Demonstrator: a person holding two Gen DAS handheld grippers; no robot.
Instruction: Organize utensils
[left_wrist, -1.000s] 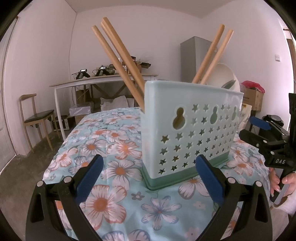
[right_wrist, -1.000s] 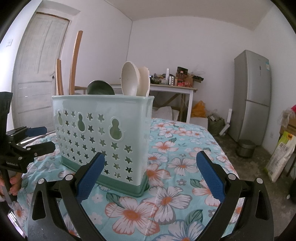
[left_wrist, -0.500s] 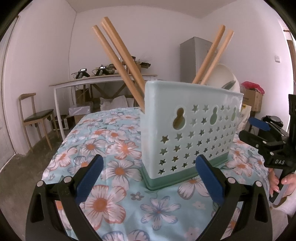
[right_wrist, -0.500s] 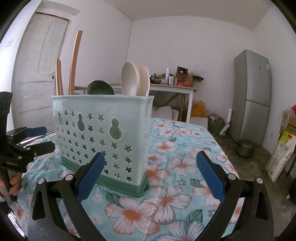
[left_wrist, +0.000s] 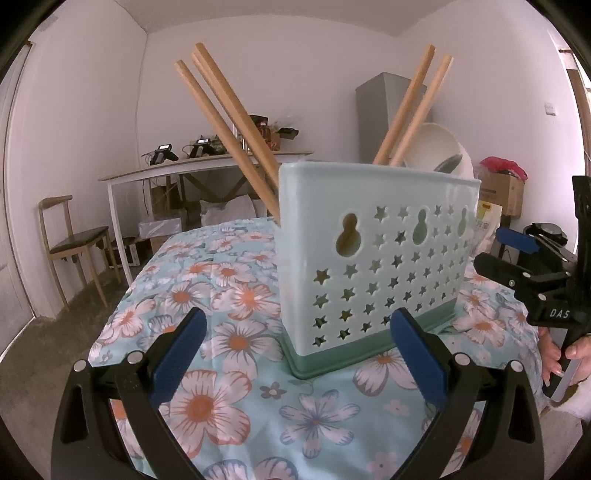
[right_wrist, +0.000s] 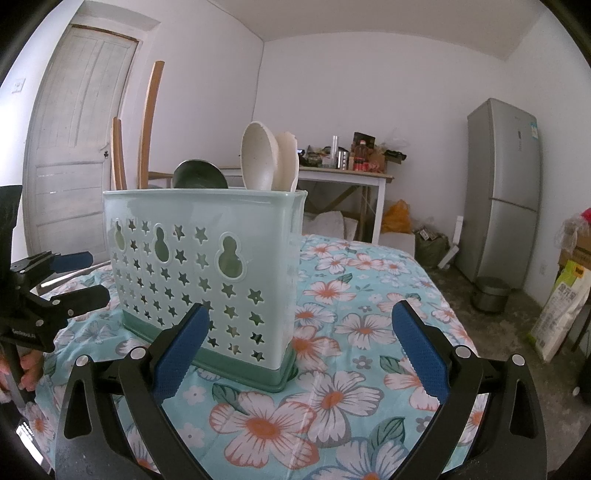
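1. The utensil holder (left_wrist: 373, 266) (pale green, with star holes) stands upright on the flowered cloth (left_wrist: 221, 280) of the worktop, about in the middle between the two claws. It already carries the chopsticks (left_wrist: 229, 125) at one end and the white spoons (right_wrist: 267, 158) and a dark ladle (right_wrist: 199, 175) at the other end.
2. The left claw (left_wrist: 295, 354) is released, its blue pads spread wide, and it grasps nothing. The right claw (right_wrist: 295, 350) is also released and empty, and it sits low before the holder's other end.
3. First risk: the chopsticks lean far out over the holder's rim. If a claw rises near them, it can knock them, and they may tip out or pull the light holder over.
4. Second risk: the cloth lies loose over the worktop's edge near the cameras. A claw that drags on it can pull the cloth, and the holder will slide with it.
5. Third risk: both claws face each other across the holder (each one shows in the other's view). If both go forward together, they may squeeze the holder or collide.
6. Whether any utensil remains outside the holder, the views do not show.
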